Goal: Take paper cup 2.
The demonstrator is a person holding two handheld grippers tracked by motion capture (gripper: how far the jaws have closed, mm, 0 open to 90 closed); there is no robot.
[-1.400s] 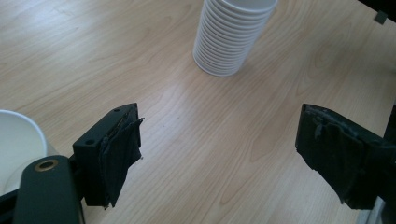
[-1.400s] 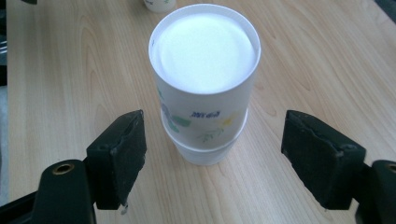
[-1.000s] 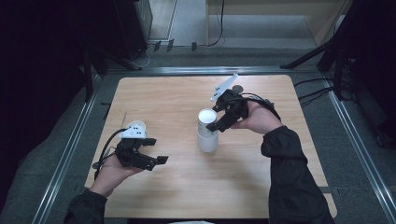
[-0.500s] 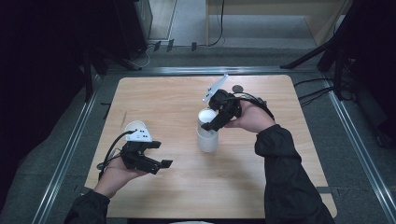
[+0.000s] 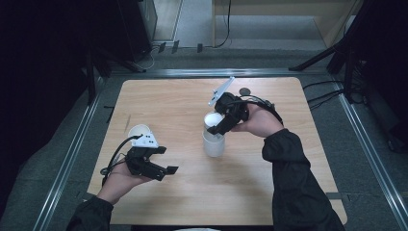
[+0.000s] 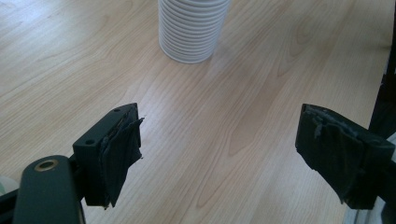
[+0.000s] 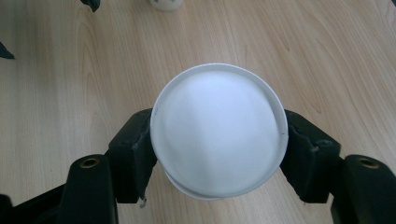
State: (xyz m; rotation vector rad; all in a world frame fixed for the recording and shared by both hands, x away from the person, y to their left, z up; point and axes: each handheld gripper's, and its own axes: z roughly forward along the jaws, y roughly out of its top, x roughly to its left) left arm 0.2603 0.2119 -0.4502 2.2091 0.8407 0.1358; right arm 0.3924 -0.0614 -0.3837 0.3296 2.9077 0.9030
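The right gripper (image 5: 217, 126) has just been closing its jaws; the pads now clamp the top white paper cup (image 7: 218, 133) of a ribbed white stack (image 5: 213, 143) standing near the middle of the light wooden table (image 5: 288, 192). The left gripper (image 5: 163, 163), jaws spread and empty, hovers near the front left corner.

wooden table (image 5: 159, 101) (pale), grey floor (image 5: 192, 57)

Overhead plus two close finger-mounted cameras
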